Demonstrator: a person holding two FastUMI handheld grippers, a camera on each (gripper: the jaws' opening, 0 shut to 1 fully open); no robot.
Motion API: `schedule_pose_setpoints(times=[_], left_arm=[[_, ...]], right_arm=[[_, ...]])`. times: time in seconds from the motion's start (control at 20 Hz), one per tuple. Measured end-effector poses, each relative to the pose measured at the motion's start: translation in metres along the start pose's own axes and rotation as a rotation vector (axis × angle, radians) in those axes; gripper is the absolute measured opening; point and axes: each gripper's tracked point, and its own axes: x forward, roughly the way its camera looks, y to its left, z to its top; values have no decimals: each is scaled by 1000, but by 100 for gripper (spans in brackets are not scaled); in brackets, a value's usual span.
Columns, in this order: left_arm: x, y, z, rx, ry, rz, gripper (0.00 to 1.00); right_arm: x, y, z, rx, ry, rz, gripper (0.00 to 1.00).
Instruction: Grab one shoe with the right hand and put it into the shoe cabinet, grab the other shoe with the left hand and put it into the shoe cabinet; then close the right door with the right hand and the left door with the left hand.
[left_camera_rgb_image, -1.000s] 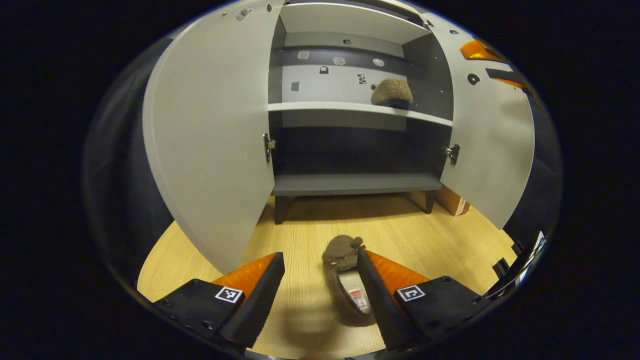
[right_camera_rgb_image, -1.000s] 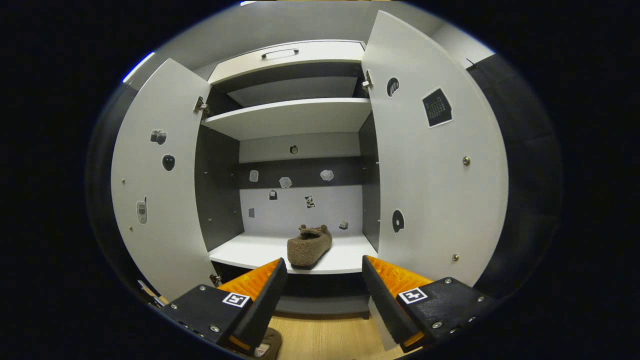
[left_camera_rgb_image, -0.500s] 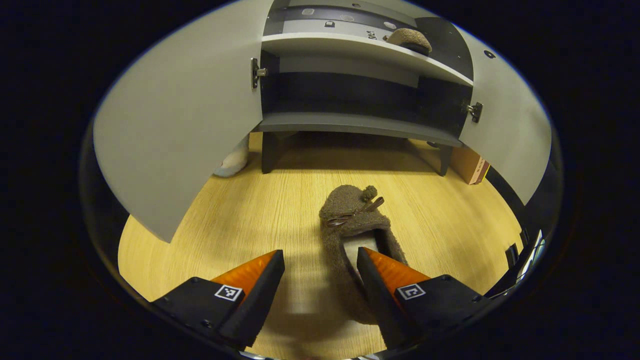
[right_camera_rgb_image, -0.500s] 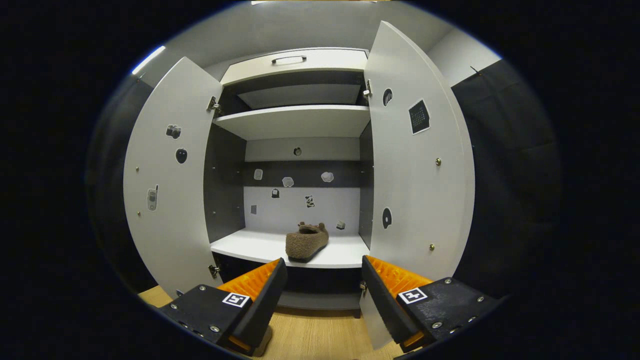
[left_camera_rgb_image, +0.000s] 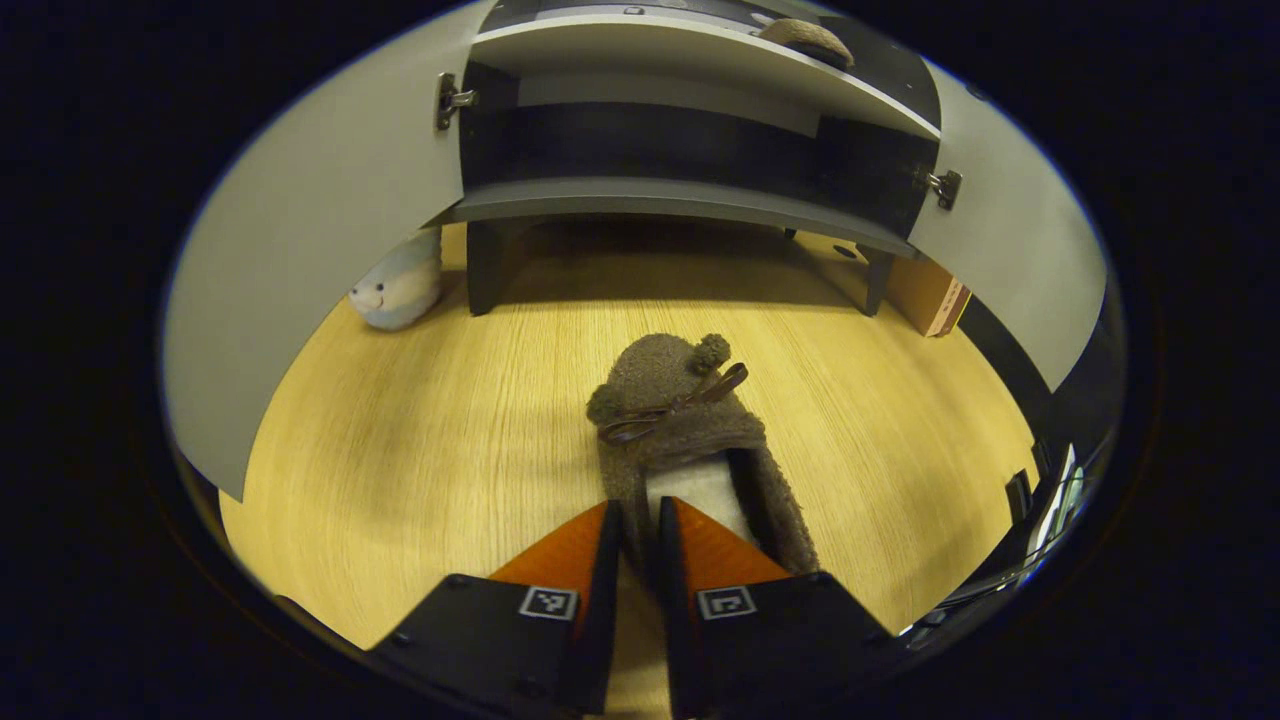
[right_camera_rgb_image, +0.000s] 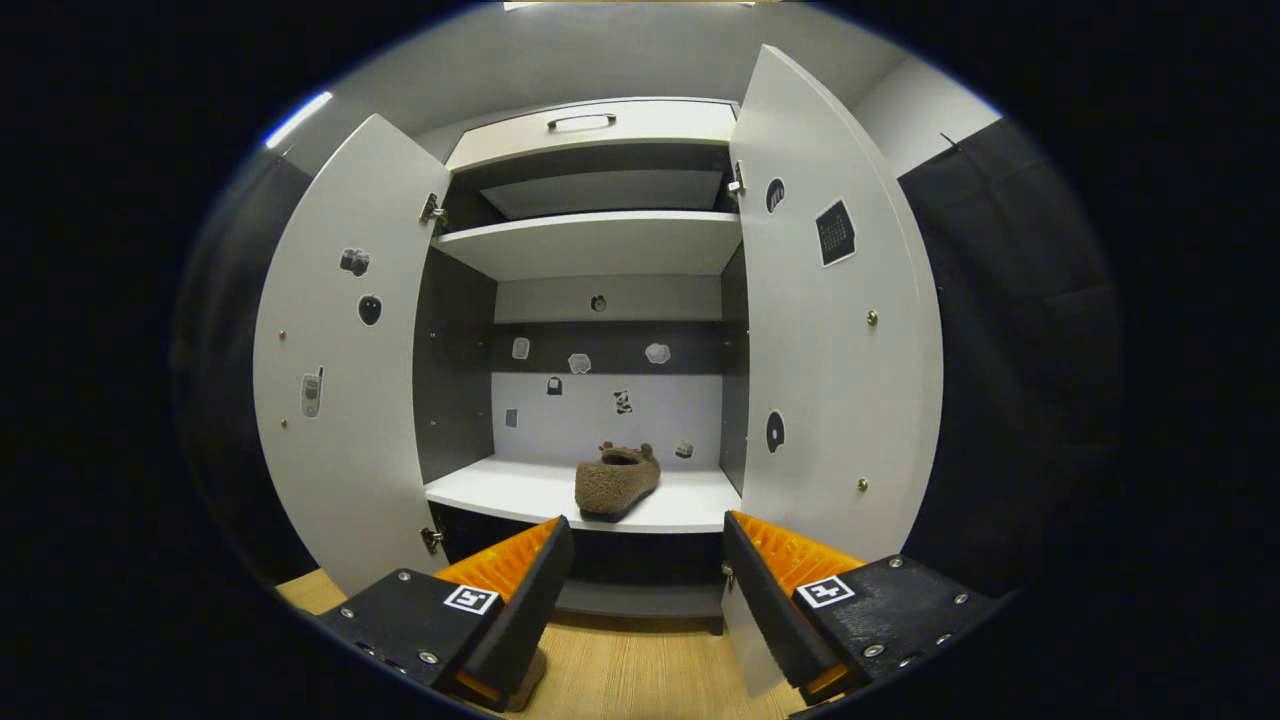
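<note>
A brown fuzzy slipper (left_camera_rgb_image: 690, 440) with a bow lies on the wooden floor (left_camera_rgb_image: 430, 440), toe toward the shoe cabinet (left_camera_rgb_image: 680, 200). My left gripper (left_camera_rgb_image: 638, 540) is shut on the slipper's left side wall, one finger inside the opening and one outside. The other brown slipper (right_camera_rgb_image: 617, 480) rests on the cabinet's white middle shelf (right_camera_rgb_image: 500, 495); its top also shows in the left gripper view as the slipper on the shelf (left_camera_rgb_image: 805, 38). My right gripper (right_camera_rgb_image: 645, 560) hangs open in front of the cabinet, holding nothing. The left door (right_camera_rgb_image: 340, 360) and the right door (right_camera_rgb_image: 830, 330) both stand wide open.
A small pale plush toy (left_camera_rgb_image: 398, 290) sits on the floor beside the cabinet's left leg, under the left door. A cardboard box (left_camera_rgb_image: 925, 295) stands by the right leg. The cabinet has an upper shelf (right_camera_rgb_image: 600, 240) and a drawer with a handle (right_camera_rgb_image: 582, 121) on top.
My left gripper has dropped toward the floor and shut on the slipper's side wall; it was open before. The right gripper has backed off slightly and stays open.
</note>
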Motion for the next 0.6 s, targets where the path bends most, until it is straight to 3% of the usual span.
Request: schedule_pose_setpoints(times=[0.05,0.1,0.15,0.25,0.6], left_arm=[[-1,-3,0,11,8,2,14],[-3,-5,2,-7,14,-4,13],[-6,-11,1,-36,30,-34,7],[-21,-18,7,-92,46,-80,7],[-113,-10,93,-73,-64,-118,7]], right_arm=[[0,-2,-2,3,5,-5,92],[-1,-3,-3,4,10,-8,92],[-2,-4,-4,4,13,-10,92],[-4,-5,-5,6,15,-9,92],[-10,3,-24,4,39,12,93]])
